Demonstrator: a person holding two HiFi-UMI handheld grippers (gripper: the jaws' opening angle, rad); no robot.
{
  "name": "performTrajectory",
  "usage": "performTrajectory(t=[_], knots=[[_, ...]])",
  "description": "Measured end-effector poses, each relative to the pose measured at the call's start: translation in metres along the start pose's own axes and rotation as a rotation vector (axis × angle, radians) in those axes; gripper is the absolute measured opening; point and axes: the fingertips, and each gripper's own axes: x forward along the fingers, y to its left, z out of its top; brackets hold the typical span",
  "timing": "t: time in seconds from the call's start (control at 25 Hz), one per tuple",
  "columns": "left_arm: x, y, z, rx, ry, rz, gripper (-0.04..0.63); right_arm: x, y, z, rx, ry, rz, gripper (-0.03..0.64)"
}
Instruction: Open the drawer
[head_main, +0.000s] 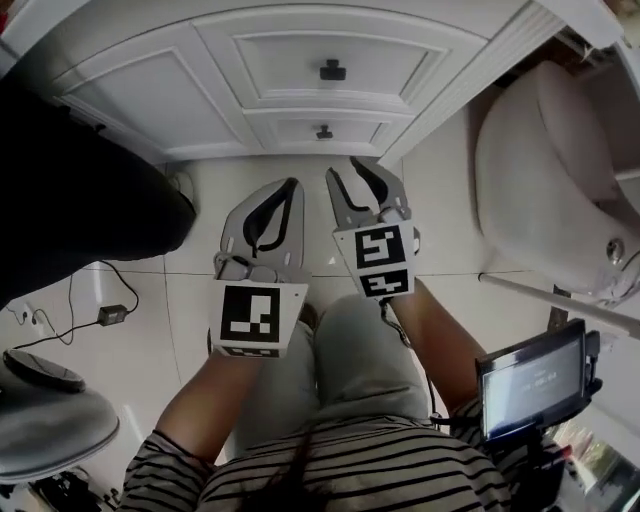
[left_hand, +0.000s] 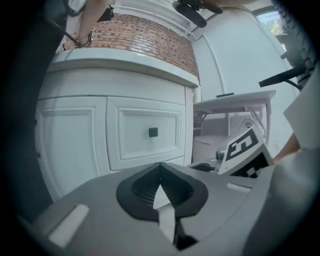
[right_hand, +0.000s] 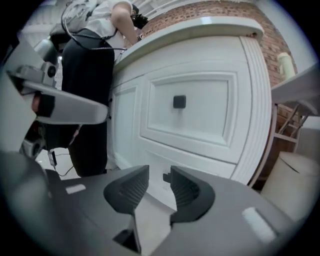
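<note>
Left gripper (head_main: 292, 186) closed, empty; right gripper (head_main: 343, 170) parted, empty. Pale tiled floor (head_main: 240, 175) separates both from the white panelled, dark-knobbed drawer (head_main: 280, 62) at twelve o'clock.

Smooth white-painted drawer (head_main: 280, 60), matt black knob (head_main: 333, 70), and glossy pale floor tiles (head_main: 185, 300)

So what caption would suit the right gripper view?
Right gripper, jaws open and empty, faces a white cabinet drawer with a dark knob.
</note>
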Motion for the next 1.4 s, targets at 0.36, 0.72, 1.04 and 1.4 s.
performTrajectory(t=[0.36, 0.72, 1.04, 1.4], knots=[[0.002, 0.014, -0.067, -0.012, 0.009, 0.013, 0.015, 0.101, -0.011, -0.044, -0.085, 0.019, -0.048, 0.183], [-0.005, 0.017, -0.056, 0.079, -0.028, 0.011, 0.015, 0.121, -0.015, -0.060, -0.104, 0.061, -0.088, 0.129], [-0.001, 0.021, -0.056, 0.090, -0.033, 0.013, 0.015, 0.120, -0.017, -0.060, -0.114, 0.058, -0.056, 0.101], [0.003, 0.017, -0.051, 0.117, -0.051, 0.016, 0.015, 0.090, 0.007, -0.074, -0.125, 0.050, -0.011, 0.095]])
